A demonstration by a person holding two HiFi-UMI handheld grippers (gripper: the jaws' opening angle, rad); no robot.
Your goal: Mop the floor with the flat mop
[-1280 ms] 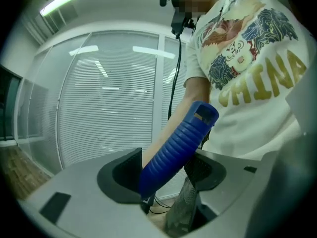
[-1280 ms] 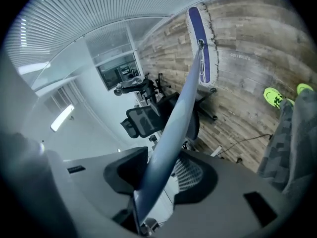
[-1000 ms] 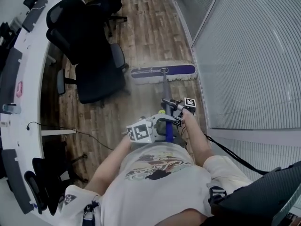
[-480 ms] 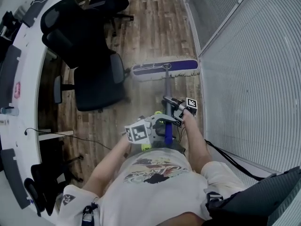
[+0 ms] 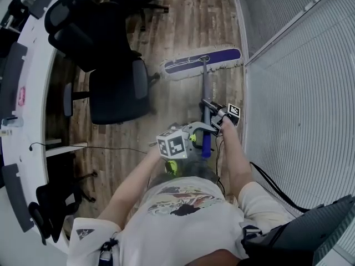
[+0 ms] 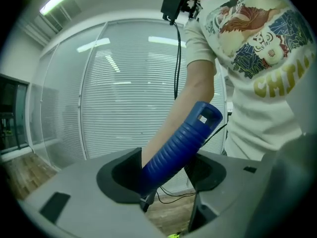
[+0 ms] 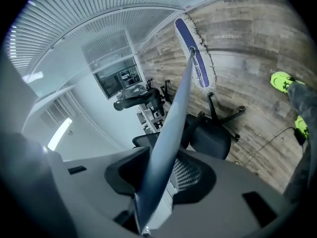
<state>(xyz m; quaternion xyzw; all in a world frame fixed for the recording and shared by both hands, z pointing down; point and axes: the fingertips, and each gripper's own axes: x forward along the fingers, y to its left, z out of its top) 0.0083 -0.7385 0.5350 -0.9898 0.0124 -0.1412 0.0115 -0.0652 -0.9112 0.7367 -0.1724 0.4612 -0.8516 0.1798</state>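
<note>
- Holding the flat mop (image 5: 204,87) with both claws, the person is standing on the wooden floor (image 5: 188,15) in the middle of the job.
- The left gripper (image 5: 201,133) is squeezing the blue handle (image 6: 178,143) at the top of the pole. Its jaws are standing wide because the handle is thick.
- The right gripper (image 5: 210,105) is gripping the thin grey pole (image 7: 173,113) lower down. Its jaws have just been closing, with the pole between them.
- The mop head (image 5: 202,61) is lying flat on the floor, out in front of the person. It is sitting between the black office chair (image 5: 111,87) and the glass wall (image 5: 299,93), close to both.
- I cannot tell which boards are already clean, as no wet marks are showing. A lot of floor seems to be waiting, up ahead and under the curved desk (image 5: 33,93).
- The head view is showing both claws, the whole mop and the room together.
- The left gripper view is showing the ridges on the handle and the person's printed shirt (image 6: 262,38), but no mop head.
- The right gripper view is looking down the pole to the mop head and is also catching a green shoe (image 7: 282,79).
</note>
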